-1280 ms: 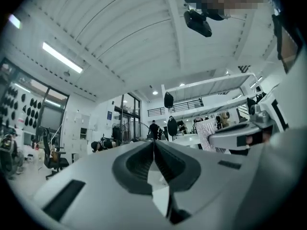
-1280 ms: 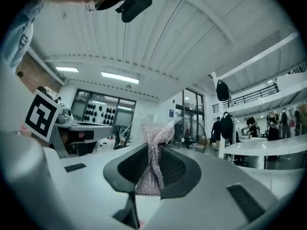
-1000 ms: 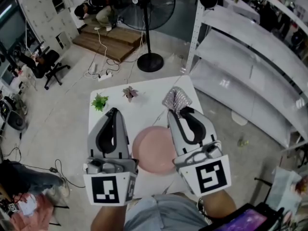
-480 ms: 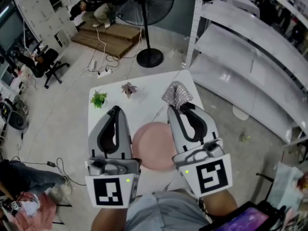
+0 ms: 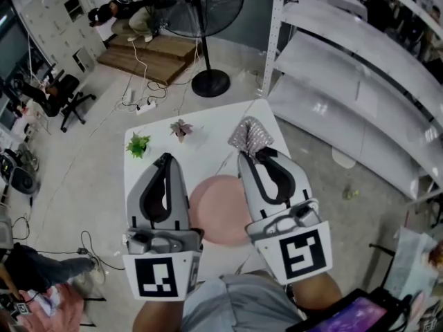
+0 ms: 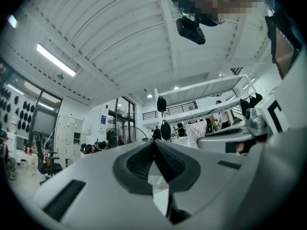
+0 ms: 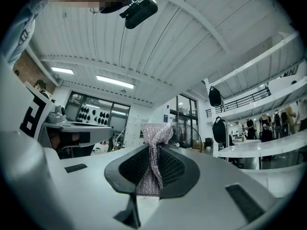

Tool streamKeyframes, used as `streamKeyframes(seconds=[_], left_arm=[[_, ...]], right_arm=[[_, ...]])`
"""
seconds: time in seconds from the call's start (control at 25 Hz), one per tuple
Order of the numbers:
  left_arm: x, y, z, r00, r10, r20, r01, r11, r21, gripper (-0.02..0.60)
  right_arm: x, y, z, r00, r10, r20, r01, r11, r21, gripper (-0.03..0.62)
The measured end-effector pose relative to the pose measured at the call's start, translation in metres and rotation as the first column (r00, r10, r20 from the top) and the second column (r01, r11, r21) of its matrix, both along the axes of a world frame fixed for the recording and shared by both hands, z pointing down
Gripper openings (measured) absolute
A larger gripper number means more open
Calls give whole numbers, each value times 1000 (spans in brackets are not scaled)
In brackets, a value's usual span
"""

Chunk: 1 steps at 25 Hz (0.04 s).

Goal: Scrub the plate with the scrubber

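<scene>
We have the right tool [image 5: 257, 159] clamped on the scrubber [image 5: 250, 135], which sticks out past its tips. Our left tool [image 5: 163, 160] has its jaws together, nothing in them. The plate [image 5: 218, 211] sits on the table [image 5: 208, 137], between both tools in the head view.

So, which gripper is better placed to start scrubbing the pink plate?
The right gripper. Its jaws are shut on the silver scrubber, and it hangs by the right edge of the plate. The left gripper is shut on nothing, so it could at best steady the plate.
</scene>
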State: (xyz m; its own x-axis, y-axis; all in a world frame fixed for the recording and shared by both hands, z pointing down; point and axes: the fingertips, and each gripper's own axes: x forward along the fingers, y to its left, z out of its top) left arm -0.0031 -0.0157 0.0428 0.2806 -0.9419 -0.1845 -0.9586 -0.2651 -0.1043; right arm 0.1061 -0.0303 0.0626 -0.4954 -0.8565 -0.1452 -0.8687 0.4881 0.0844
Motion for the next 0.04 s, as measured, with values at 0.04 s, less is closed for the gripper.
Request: streamKeyframes(seconds=[0.04], left_arm=[[2, 0, -2, 1000, 6, -2, -6, 1000, 11, 8]], right_arm=[[1, 0, 0, 1000, 1, 0, -1, 1000, 0, 67]])
